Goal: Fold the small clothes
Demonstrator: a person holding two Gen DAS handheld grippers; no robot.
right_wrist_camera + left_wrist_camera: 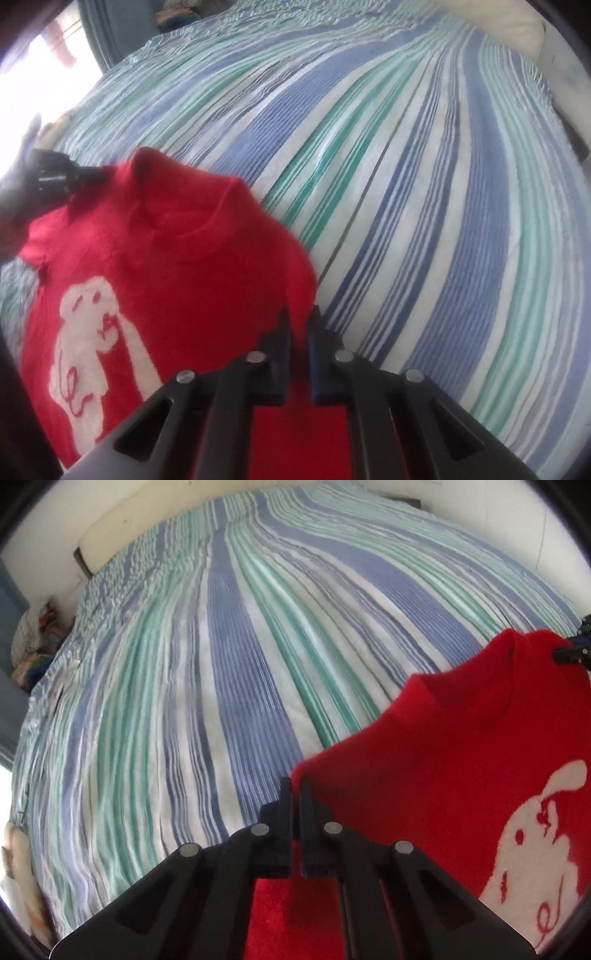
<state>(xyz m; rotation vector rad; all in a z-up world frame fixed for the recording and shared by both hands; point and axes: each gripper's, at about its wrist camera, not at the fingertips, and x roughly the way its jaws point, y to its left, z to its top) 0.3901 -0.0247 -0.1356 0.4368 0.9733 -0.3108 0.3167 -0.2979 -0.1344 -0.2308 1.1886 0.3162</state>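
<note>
The left gripper (295, 794) was pinched tight on one shoulder of the red sweater (461, 746), and the right gripper (300, 325) was clamped on the other shoulder, so the garment hung stretched between them above the striped bedspread (229, 664). Its front (red knit with a white animal figure (92, 343) under a ribbed collar) faced both cameras, slightly blurred.

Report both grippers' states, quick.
Left gripper: shut on the red sweater, at one shoulder.
Right gripper: shut on the red sweater, at the other shoulder.
</note>
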